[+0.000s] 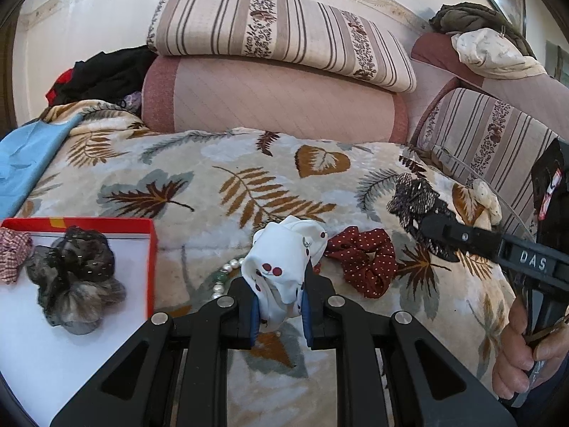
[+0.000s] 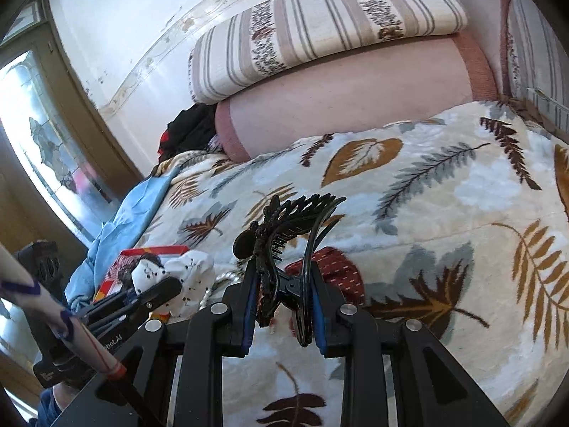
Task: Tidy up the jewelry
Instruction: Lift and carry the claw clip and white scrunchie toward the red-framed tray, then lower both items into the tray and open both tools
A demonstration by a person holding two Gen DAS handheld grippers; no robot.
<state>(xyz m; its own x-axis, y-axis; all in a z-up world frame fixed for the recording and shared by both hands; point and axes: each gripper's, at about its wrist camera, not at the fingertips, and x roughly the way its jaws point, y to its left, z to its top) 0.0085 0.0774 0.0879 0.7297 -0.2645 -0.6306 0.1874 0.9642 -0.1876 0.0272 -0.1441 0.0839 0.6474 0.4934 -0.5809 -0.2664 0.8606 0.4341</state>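
My left gripper (image 1: 279,306) is shut on a white cherry-print scrunchie (image 1: 284,259) just above the leaf-patterned blanket; it also shows in the right wrist view (image 2: 192,277). My right gripper (image 2: 282,316) is shut on a black claw hair clip (image 2: 284,245), held above the blanket; in the left wrist view that clip (image 1: 414,201) hangs at the right. A red-rimmed box (image 1: 151,245) at the left holds a dark sheer scrunchie (image 1: 76,277) and a red checked one (image 1: 12,252). A dark red dotted scrunchie (image 1: 366,259) and a pearl strand (image 1: 227,274) lie on the blanket.
A cream scrunchie (image 1: 487,199) lies at the right edge of the blanket (image 1: 213,185). Striped and pink cushions (image 1: 277,82) line the back. Blue cloth (image 1: 25,163) and dark clothes (image 1: 103,74) lie at the left.
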